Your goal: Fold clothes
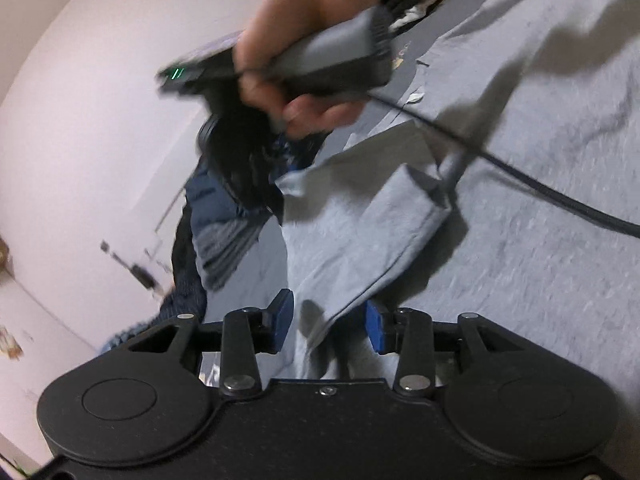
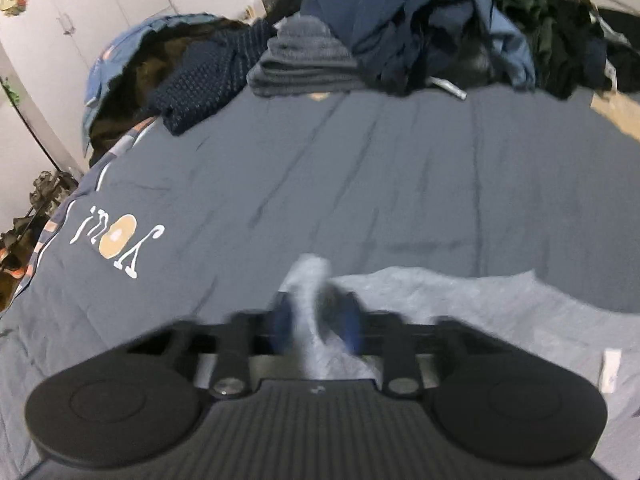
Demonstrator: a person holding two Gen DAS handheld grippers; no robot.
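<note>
A light grey T-shirt [image 1: 520, 160] lies spread on the dark bed cover. My left gripper [image 1: 330, 322] is open, its blue pads either side of a folded sleeve edge [image 1: 372, 248] of the shirt. In the left wrist view the right gripper's handle [image 1: 320, 60] is held in a hand above the shirt. In the right wrist view my right gripper [image 2: 316, 320] is blurred, with a fold of the grey shirt [image 2: 310, 280] standing up between its blue pads; the pads look close on the cloth. The rest of the shirt [image 2: 500, 312] lies to the right.
A heap of dark clothes [image 2: 440, 20] and a folded grey stack [image 2: 304, 60] sit at the far side of the bed cover [image 2: 320, 168]. A black cable [image 1: 540, 188] crosses the shirt. White cupboards [image 2: 60, 8] stand at the left.
</note>
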